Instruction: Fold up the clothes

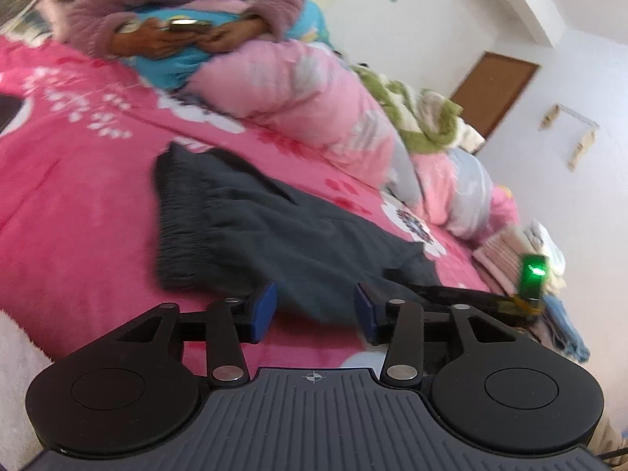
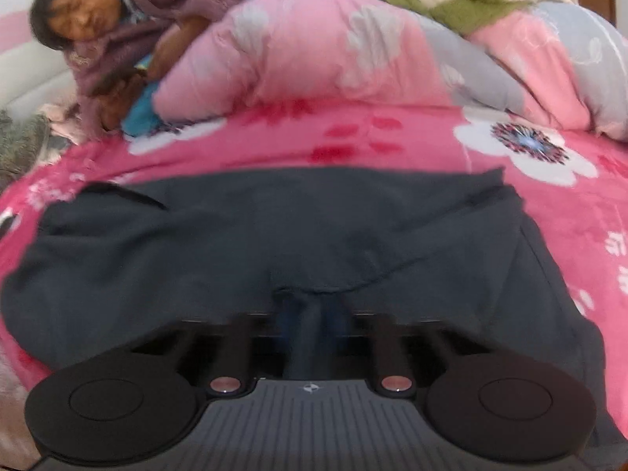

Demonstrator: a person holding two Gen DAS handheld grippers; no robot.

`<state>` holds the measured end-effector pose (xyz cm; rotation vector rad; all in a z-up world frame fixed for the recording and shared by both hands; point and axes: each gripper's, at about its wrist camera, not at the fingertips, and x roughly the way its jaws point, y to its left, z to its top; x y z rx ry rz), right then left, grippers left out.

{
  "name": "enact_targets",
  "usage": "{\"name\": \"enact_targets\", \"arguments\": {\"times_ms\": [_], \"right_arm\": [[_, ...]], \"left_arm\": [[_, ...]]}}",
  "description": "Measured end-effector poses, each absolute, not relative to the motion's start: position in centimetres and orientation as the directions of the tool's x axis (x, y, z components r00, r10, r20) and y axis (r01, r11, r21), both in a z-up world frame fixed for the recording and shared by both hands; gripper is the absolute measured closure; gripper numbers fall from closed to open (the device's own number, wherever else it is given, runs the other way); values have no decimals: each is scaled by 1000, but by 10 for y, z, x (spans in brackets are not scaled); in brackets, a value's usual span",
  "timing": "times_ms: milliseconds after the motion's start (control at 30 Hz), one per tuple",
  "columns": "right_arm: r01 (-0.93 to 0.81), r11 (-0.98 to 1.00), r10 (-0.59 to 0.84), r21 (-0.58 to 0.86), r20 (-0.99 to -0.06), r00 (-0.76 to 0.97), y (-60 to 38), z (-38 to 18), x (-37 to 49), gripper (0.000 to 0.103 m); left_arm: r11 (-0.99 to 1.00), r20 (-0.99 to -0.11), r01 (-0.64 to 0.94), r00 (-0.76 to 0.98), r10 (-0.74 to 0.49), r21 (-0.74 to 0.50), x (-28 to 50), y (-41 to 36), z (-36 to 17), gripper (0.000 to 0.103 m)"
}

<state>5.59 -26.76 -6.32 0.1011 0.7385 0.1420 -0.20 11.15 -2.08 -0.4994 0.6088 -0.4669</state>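
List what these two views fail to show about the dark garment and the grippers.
- Right wrist view: right gripper pads blurred and wrapped in the dark garment; the exact grip is unclear.
- Left wrist view: the garment's near edge is hidden behind the open left gripper.
- Both views: motion blur hides the garment's type and seams.

Soft, even daylight fills the room, with no hard shadows or glare. Both pictures bend round at the edges and go dark in the corners. The right wrist picture is blurry, most of all the dark grey fleece garment (image 2: 298,235). A small green light (image 1: 534,271) glows brightly.
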Motion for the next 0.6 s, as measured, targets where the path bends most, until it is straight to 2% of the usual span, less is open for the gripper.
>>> {"name": "enact_targets", "arguments": {"times_ms": [100,167,267,333,367,467,533,600], "right_arm": [[-16,965,179,263,-609,773,-297,-57,39,101],[36,918,187,395,-512,839,-328,-44,12,101],[122,825,145,552,-415,898,-371,-42,-25,101],[208,736,109,645,-416,903,-404,-53,-45,98],[280,686,75,672,-448,891,-422,-62,-54,97],[426,490,30,761,-502,864,-464,-89,-81,87],[432,390,27,813,-479,877,-477,-99,-102,84],[407,348,47,844,-450,892,-478,-101,-116,76]], "left_arm": [[774,-423,218,734,-531,-594,-1,125,-30,49],[768,-426,188,740,-521,-612,-1,134,-36,46],[725,-409,158,736,-540,-671,2,144,-47,44],[692,-395,147,730,-557,-706,3,148,-53,41],[676,-390,137,727,-565,-724,3,149,-56,39],[621,-368,102,727,-580,-777,6,154,-65,35],[574,-345,74,734,-585,-816,10,157,-71,33],[525,-325,46,738,-591,-850,15,158,-79,31]]}}
